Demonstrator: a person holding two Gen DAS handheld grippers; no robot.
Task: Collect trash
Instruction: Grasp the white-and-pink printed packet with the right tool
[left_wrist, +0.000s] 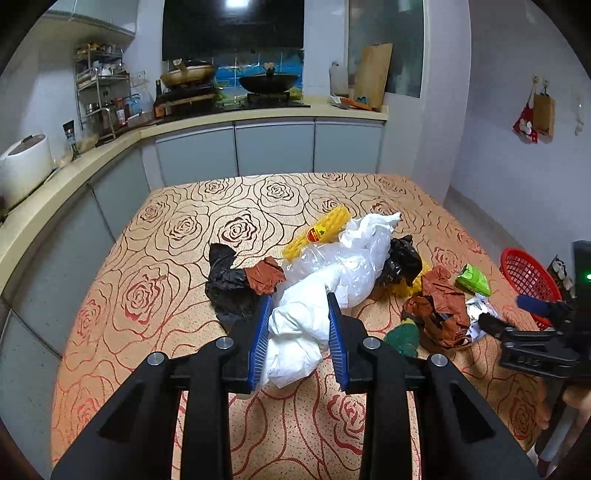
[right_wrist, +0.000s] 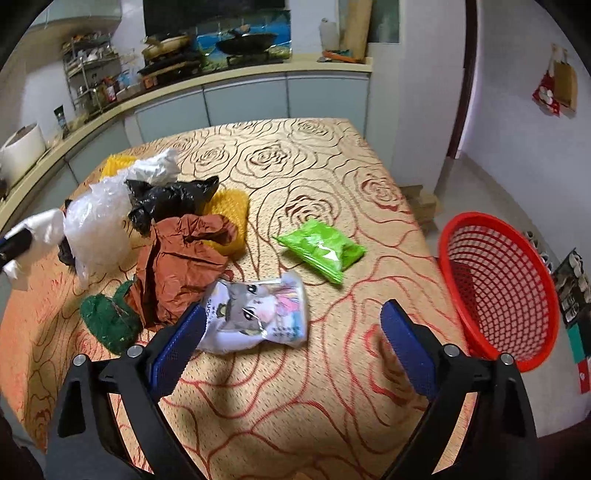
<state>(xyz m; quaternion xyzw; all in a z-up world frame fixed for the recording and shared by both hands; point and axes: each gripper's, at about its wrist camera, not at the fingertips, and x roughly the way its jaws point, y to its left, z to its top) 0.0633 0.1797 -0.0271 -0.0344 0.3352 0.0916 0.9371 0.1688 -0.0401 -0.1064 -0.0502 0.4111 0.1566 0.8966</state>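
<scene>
The left gripper (left_wrist: 300, 332) pinches a crumpled white plastic bag (left_wrist: 295, 332) whose long axis runs away across the rose-patterned tablecloth (left_wrist: 166, 240). The right gripper (right_wrist: 291, 332) gapes wide, empty, beside a cartoon-printed white packet (right_wrist: 258, 317). The red mesh basket (right_wrist: 498, 288) beyond the table edge looks empty.

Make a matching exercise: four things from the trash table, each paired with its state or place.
1. white plastic bag
2. cartoon snack packet
3. red basket
4. green packet

A. beyond the table's right edge
B. lying alone on the cloth
C. clamped in the left gripper
D. between the open right gripper's fingers, ungripped

Pairs: 1-C, 2-D, 3-A, 4-B
</scene>
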